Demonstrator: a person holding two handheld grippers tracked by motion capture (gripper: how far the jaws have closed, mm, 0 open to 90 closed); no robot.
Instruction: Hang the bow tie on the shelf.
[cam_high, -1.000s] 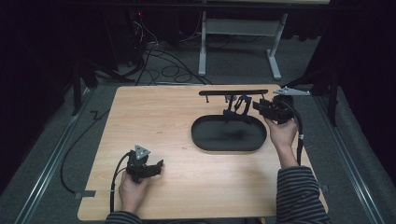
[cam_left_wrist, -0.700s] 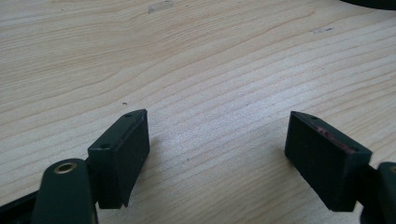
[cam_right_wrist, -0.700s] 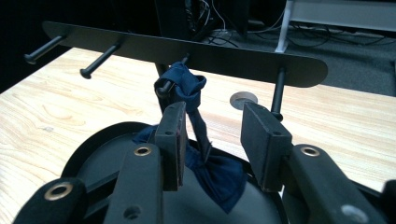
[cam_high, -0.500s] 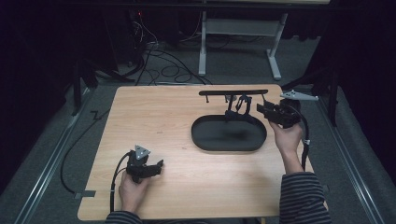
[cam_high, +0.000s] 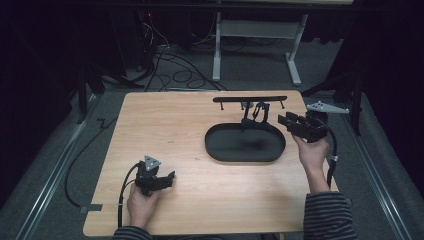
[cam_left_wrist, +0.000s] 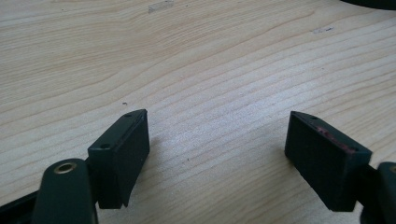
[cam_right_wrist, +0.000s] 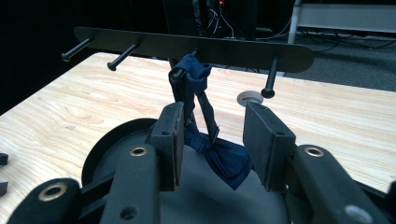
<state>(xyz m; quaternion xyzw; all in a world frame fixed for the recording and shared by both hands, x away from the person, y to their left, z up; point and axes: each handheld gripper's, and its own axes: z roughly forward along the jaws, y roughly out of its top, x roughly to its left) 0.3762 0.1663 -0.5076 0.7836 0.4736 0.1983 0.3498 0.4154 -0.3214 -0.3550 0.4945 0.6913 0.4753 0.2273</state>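
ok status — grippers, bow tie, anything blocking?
Left gripper open over bare table. Right gripper open, jaws either side of the navy bow tie. Bow tie hangs by its strap from a peg on the rack, over the black tray. Nothing blocking.

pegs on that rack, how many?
4. On the rack, from the right gripper view's left: one at the end, the next, the third under the bow tie's strap, the last by the right end.
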